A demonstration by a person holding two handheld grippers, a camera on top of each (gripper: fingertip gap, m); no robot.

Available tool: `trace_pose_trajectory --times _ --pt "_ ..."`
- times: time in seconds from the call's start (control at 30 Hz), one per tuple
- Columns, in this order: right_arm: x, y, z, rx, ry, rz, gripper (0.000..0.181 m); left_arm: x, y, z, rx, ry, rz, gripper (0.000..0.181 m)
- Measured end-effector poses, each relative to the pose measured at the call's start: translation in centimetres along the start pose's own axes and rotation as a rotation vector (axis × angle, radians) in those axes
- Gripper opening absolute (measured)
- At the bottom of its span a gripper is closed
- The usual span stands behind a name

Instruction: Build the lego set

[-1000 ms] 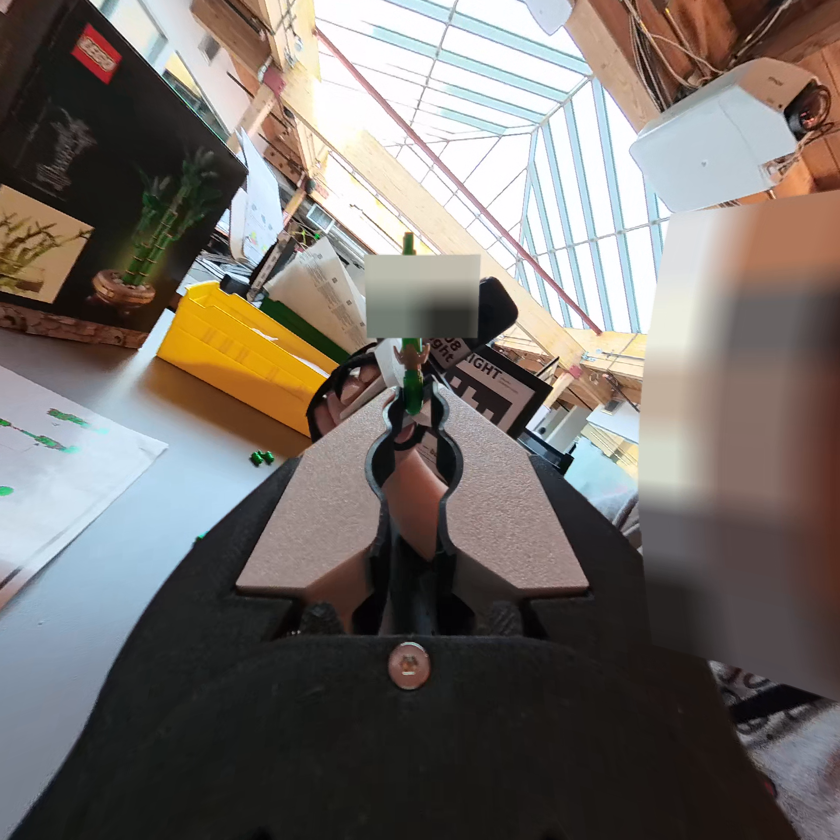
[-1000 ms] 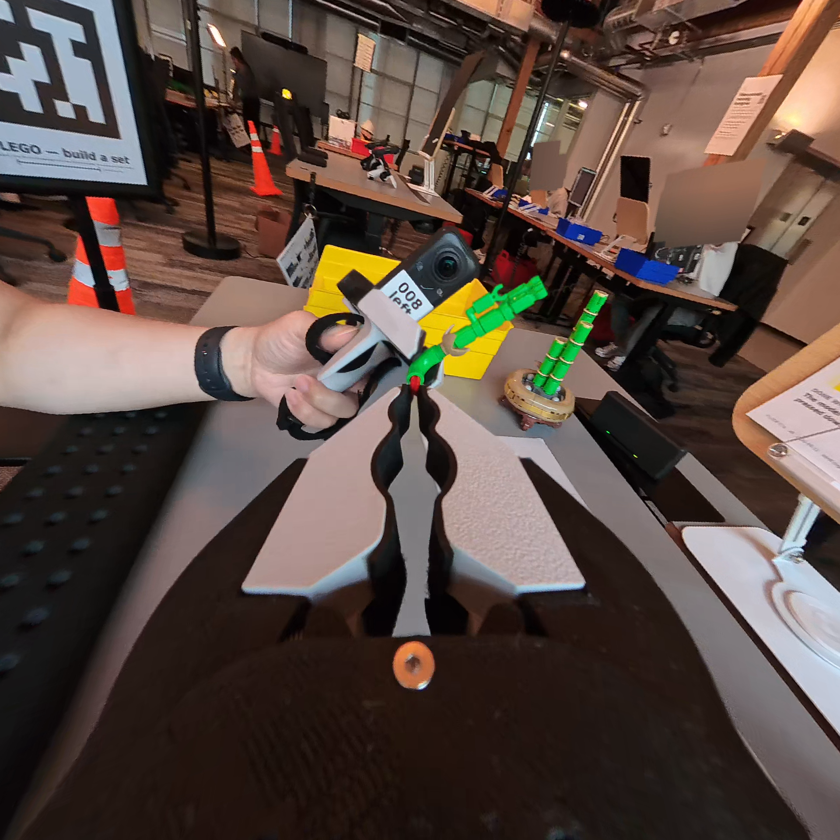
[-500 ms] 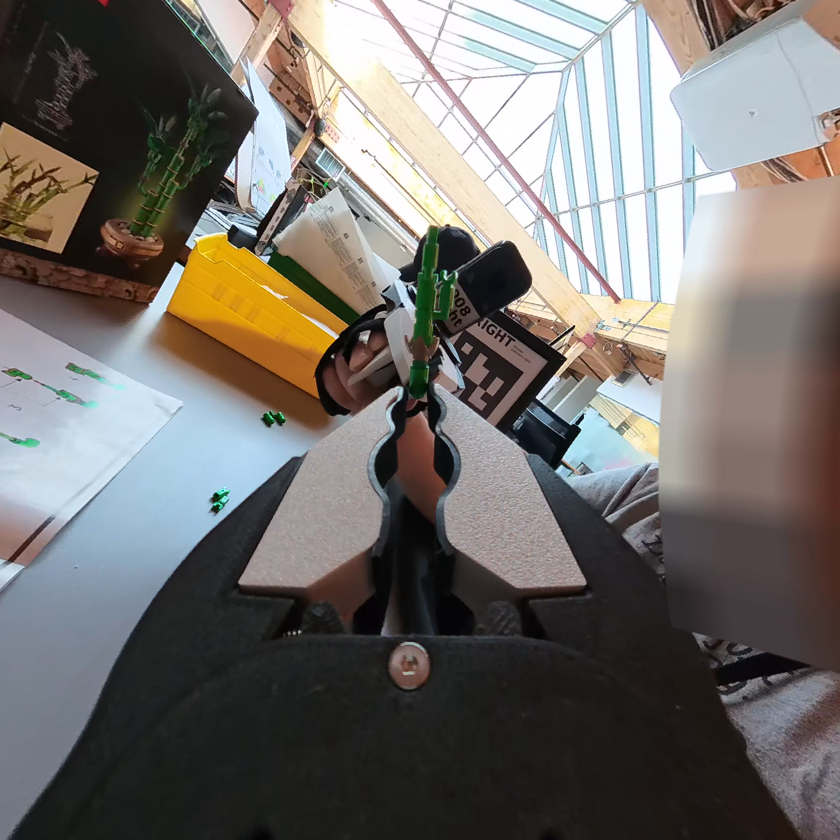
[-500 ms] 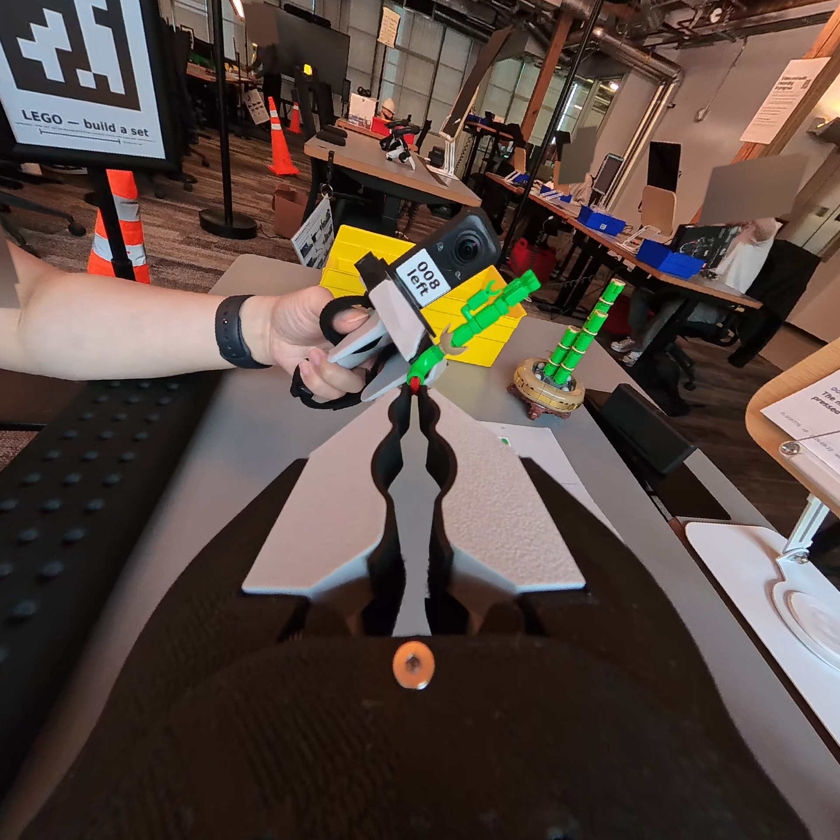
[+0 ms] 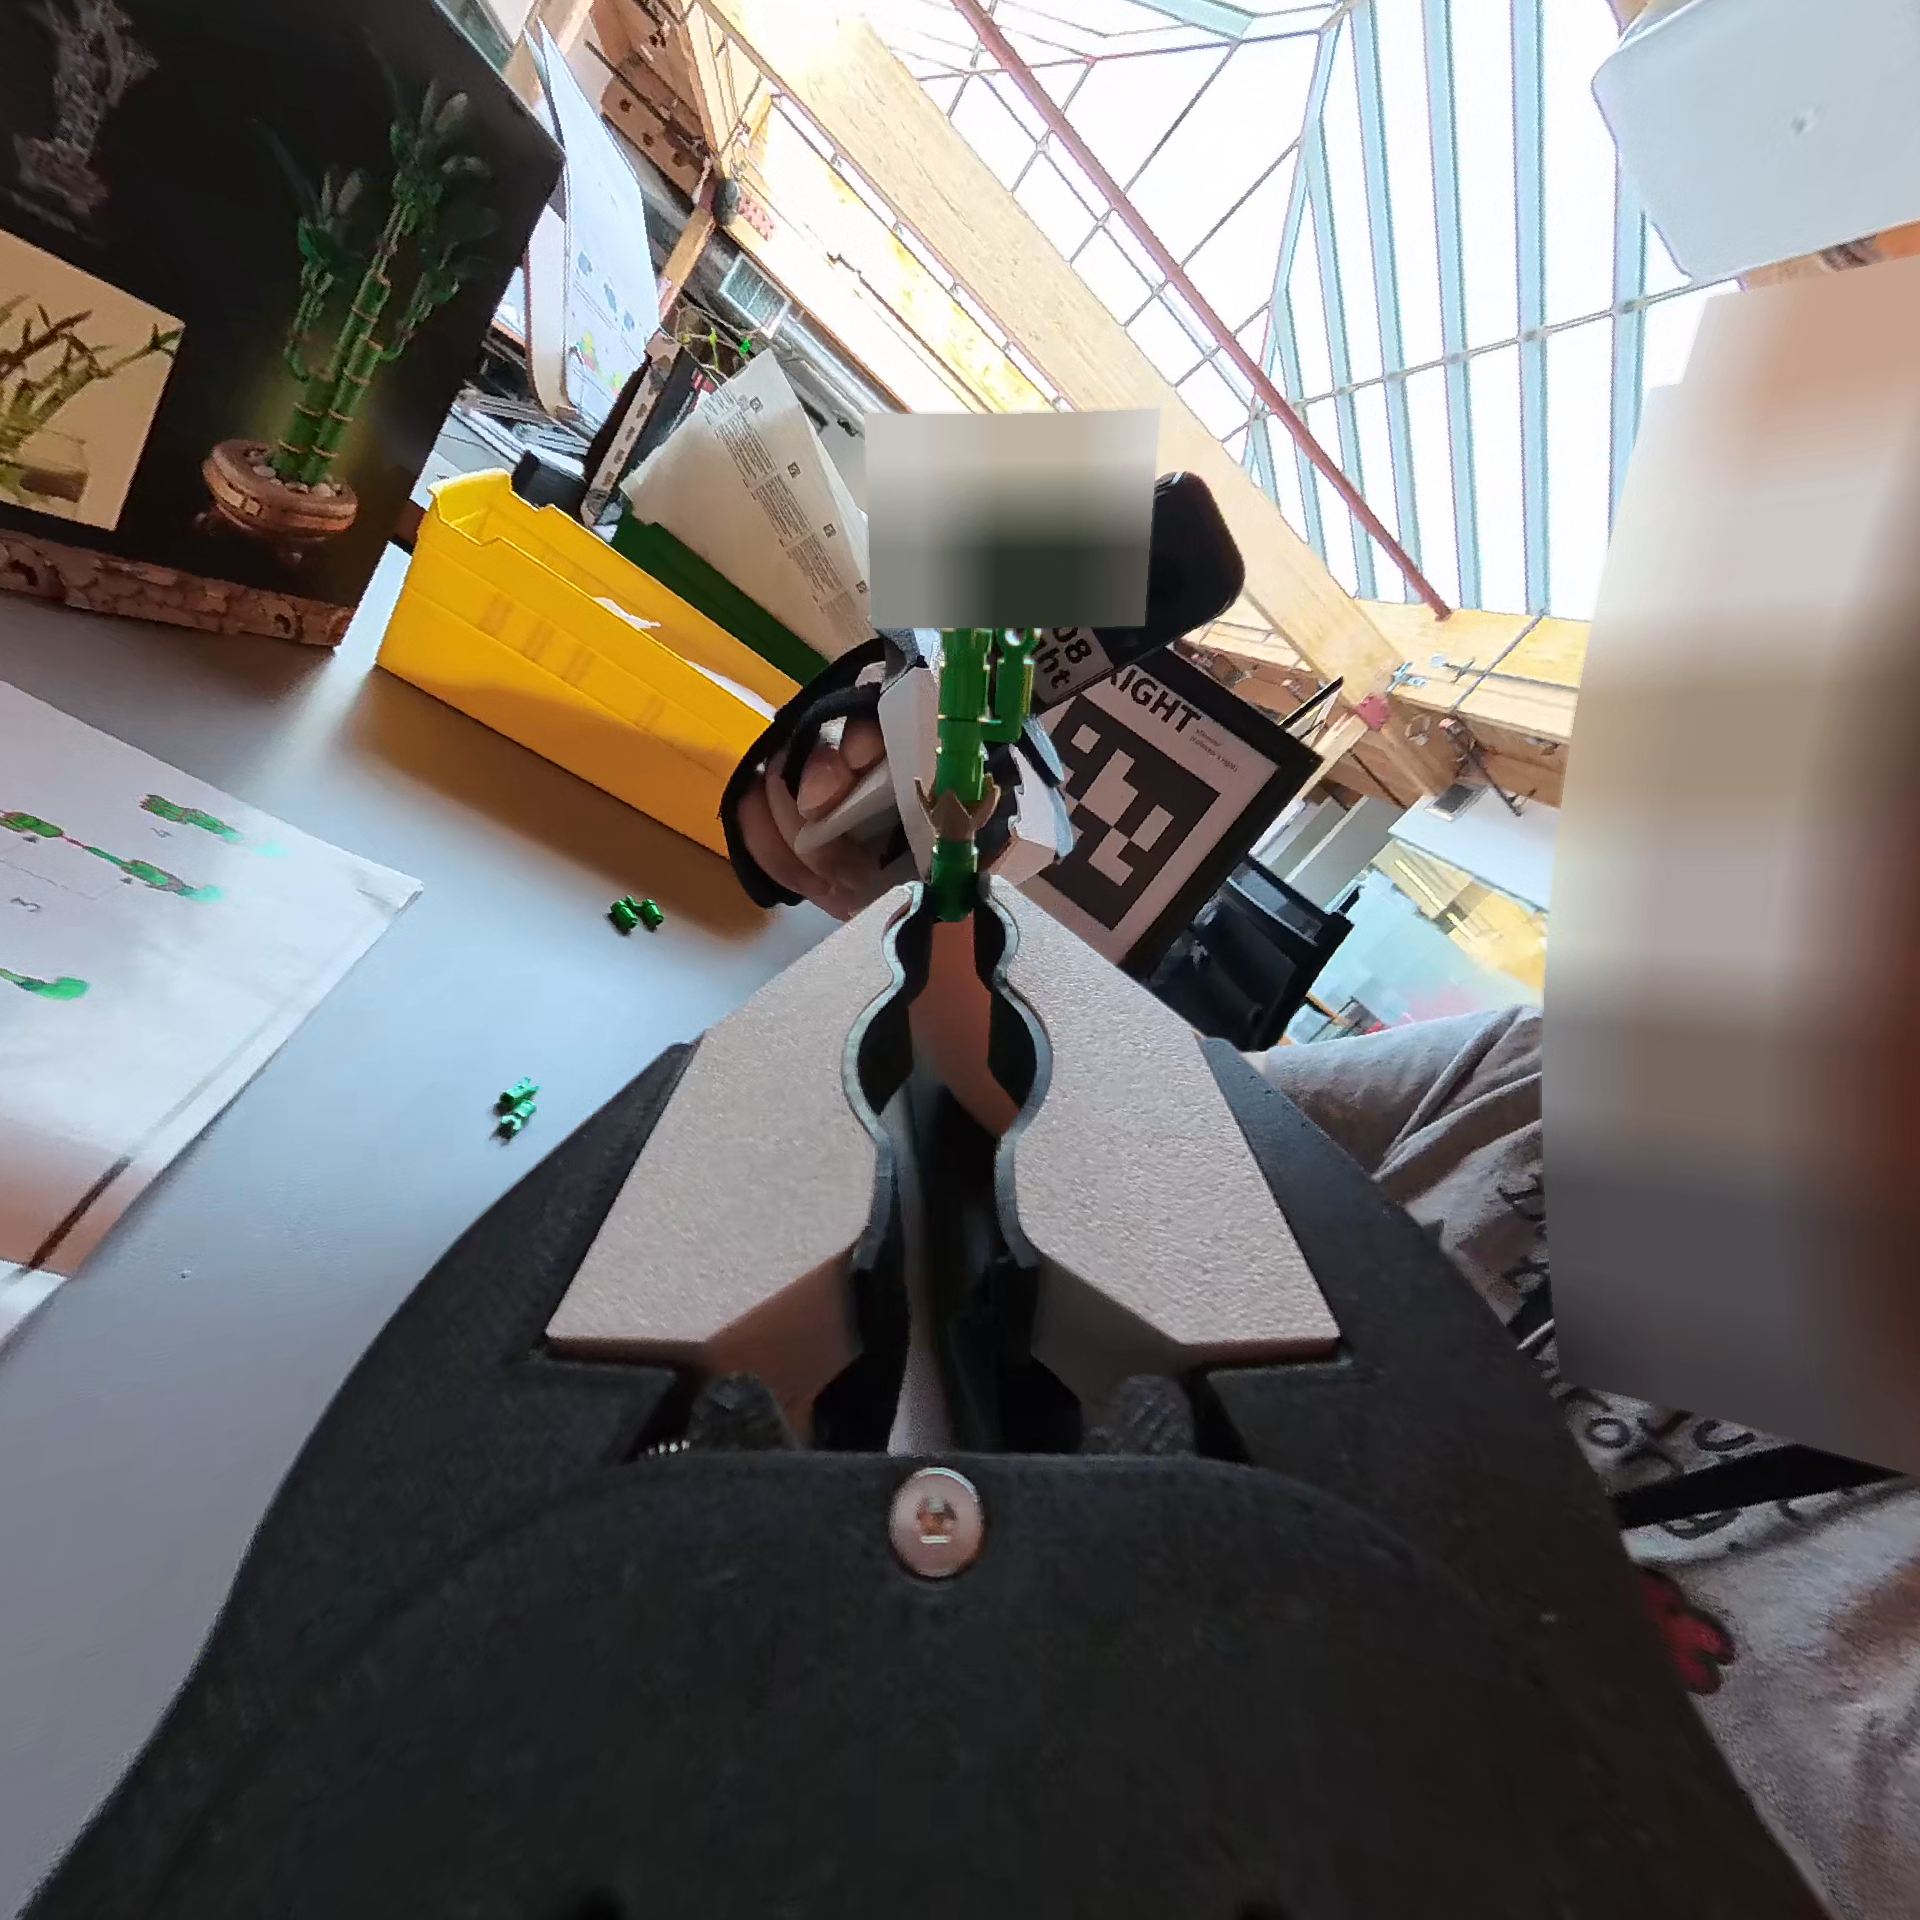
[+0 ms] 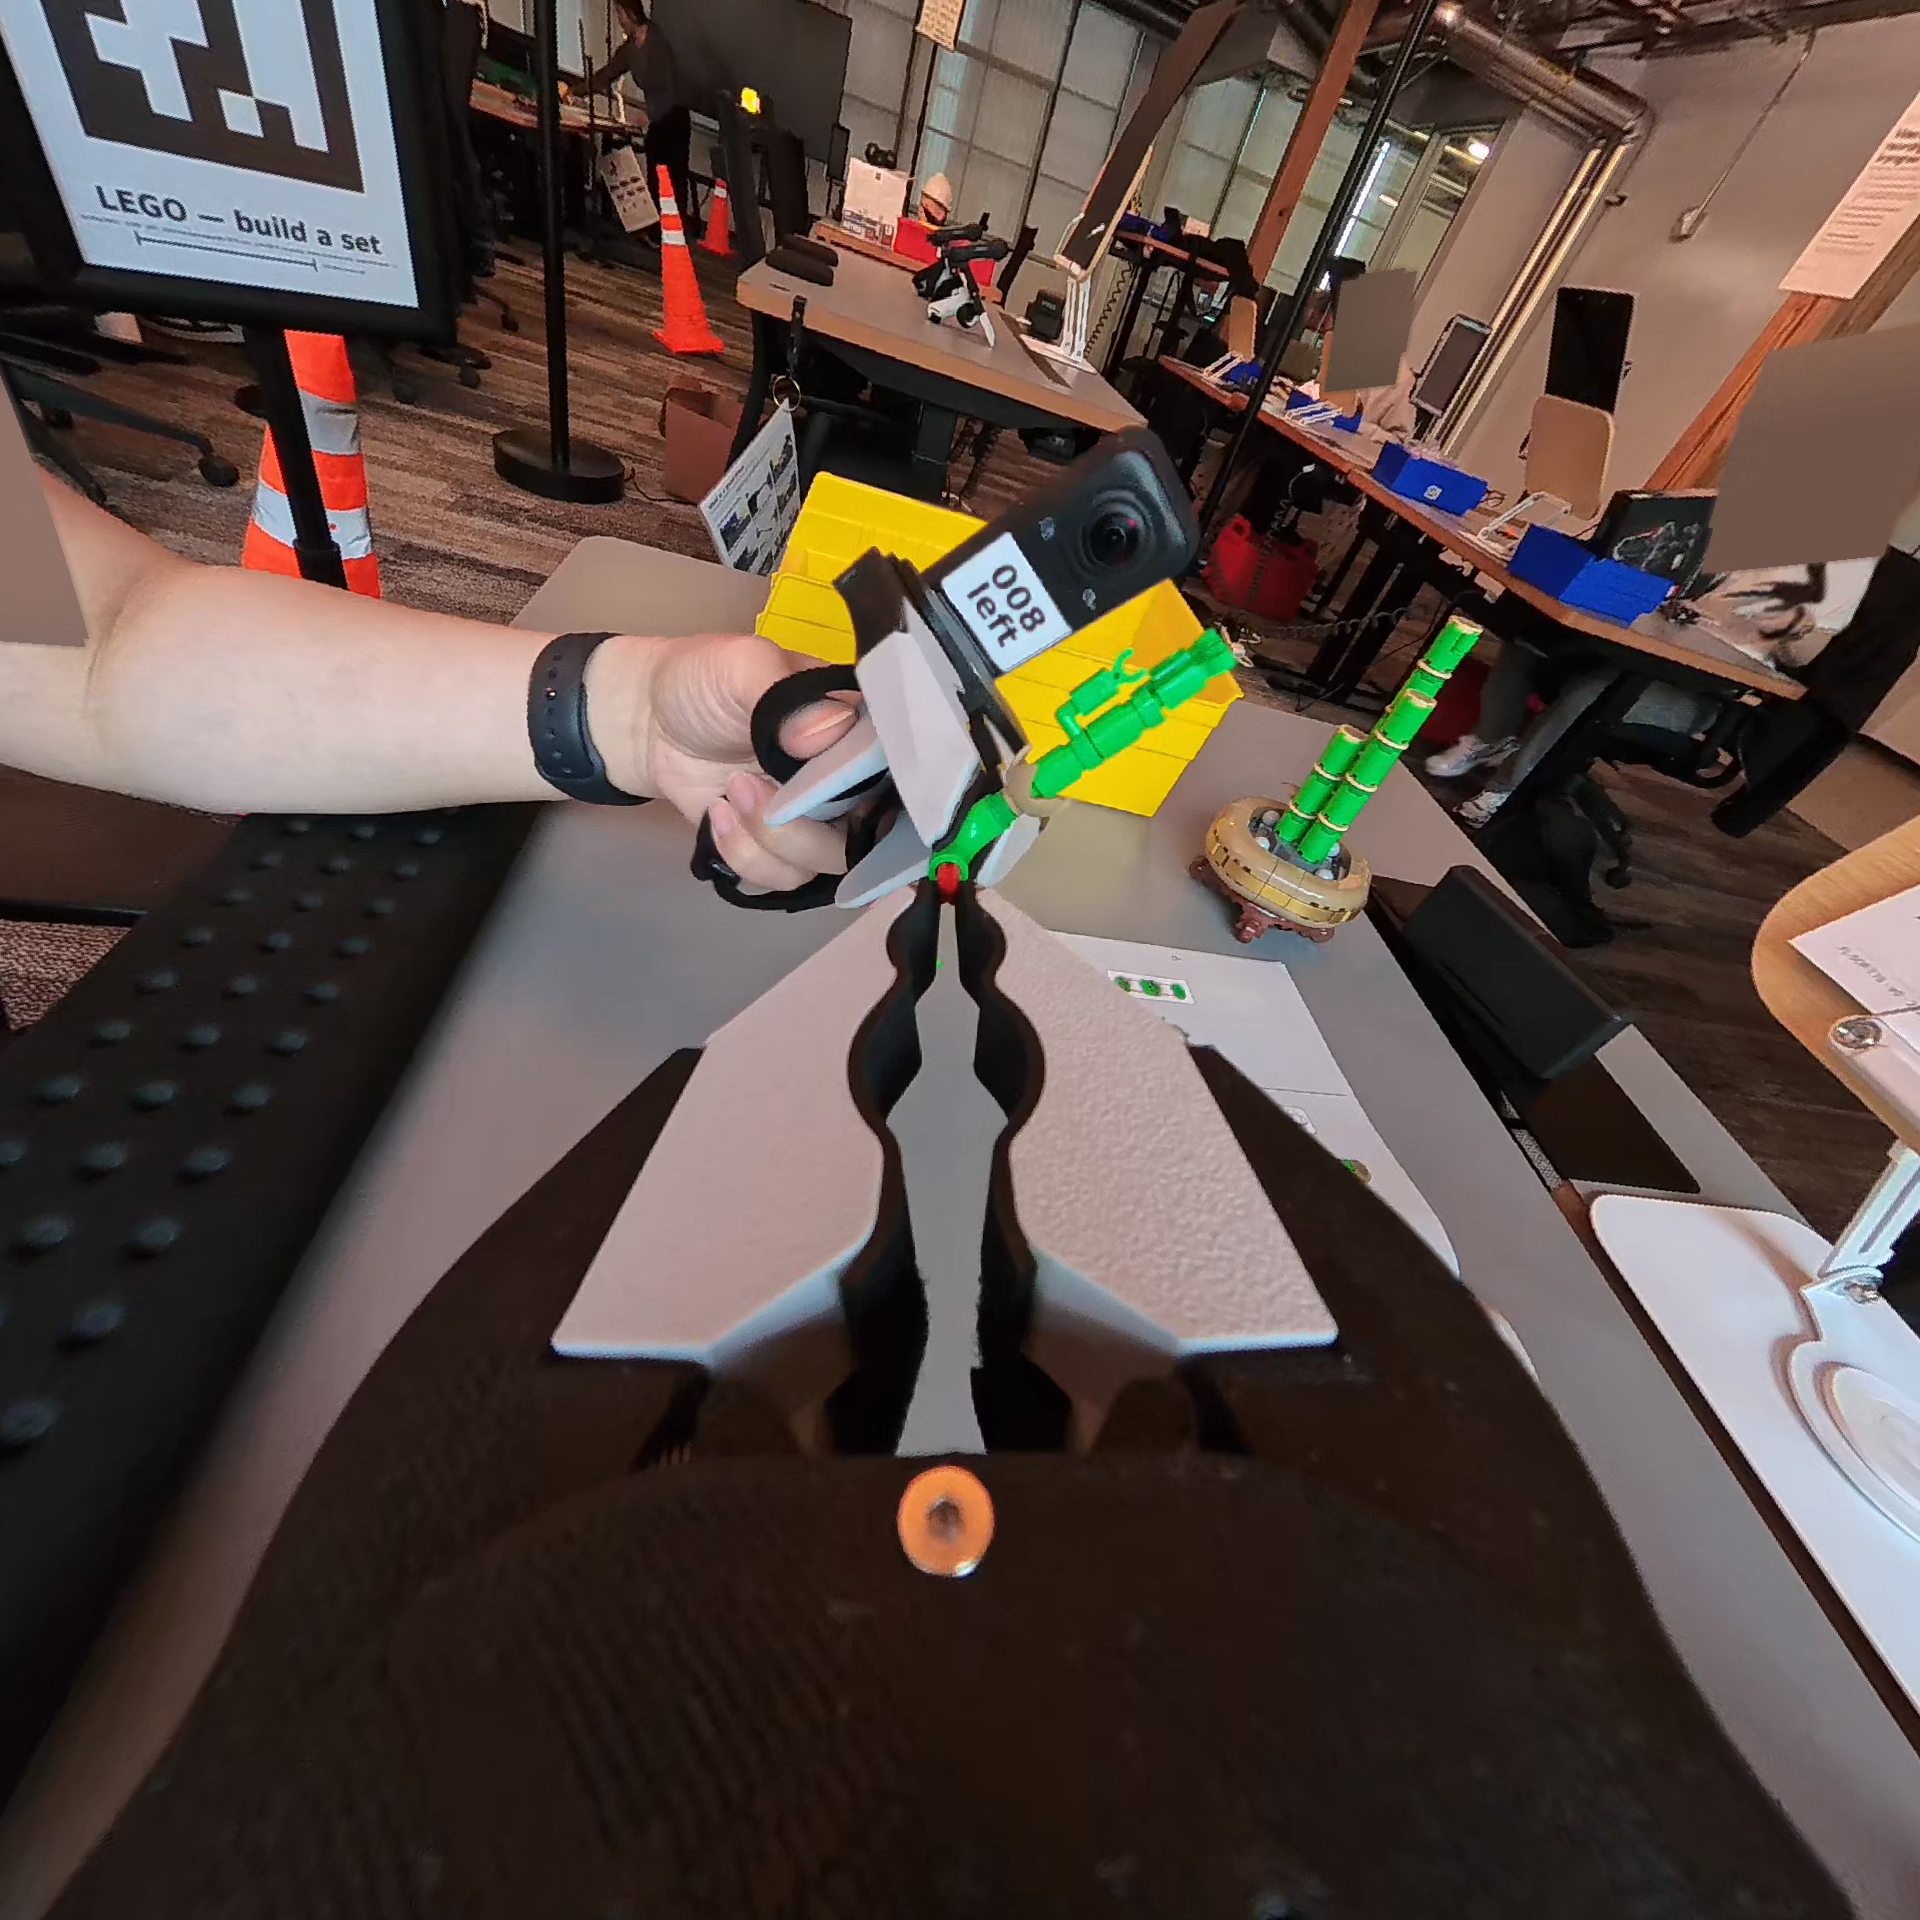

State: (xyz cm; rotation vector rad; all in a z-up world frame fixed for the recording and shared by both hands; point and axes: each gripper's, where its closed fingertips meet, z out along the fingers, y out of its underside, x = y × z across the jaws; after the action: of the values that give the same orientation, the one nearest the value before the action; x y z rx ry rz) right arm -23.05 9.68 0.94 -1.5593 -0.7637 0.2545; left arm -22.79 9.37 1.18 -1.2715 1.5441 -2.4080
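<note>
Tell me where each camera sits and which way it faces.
Left wrist view: on the left claw, tilted up toward the skylight; shows the right hand.
Right wrist view: on the right claw, looking level across the grey table; shows the left hand.
Shared: the green bamboo stalk, the yellow bin.

Yellow bin [image 6: 1132, 717] and bamboo pot [image 6: 1288, 883] crowd the far table [image 6: 582, 956]; near side lies open

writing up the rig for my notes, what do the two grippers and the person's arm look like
Both grippers have flat, pale grey textured fingers with wavy black inner edges on a black body with a centre screw. The left gripper carries a black camera with a white label and black finger loops. The bare forearm wears a black wristband. No cables visible.
</note>
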Motion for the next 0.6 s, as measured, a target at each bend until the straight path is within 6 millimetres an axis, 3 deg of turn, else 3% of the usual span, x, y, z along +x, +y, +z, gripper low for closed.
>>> trace_pose_trajectory --times 0.6 --pt "1.0 0.2 -0.1 -0.009 0.080 -0.043 0.002 -0.8 -0.6 0.2 0.094 -0.019 -0.010 0.006"
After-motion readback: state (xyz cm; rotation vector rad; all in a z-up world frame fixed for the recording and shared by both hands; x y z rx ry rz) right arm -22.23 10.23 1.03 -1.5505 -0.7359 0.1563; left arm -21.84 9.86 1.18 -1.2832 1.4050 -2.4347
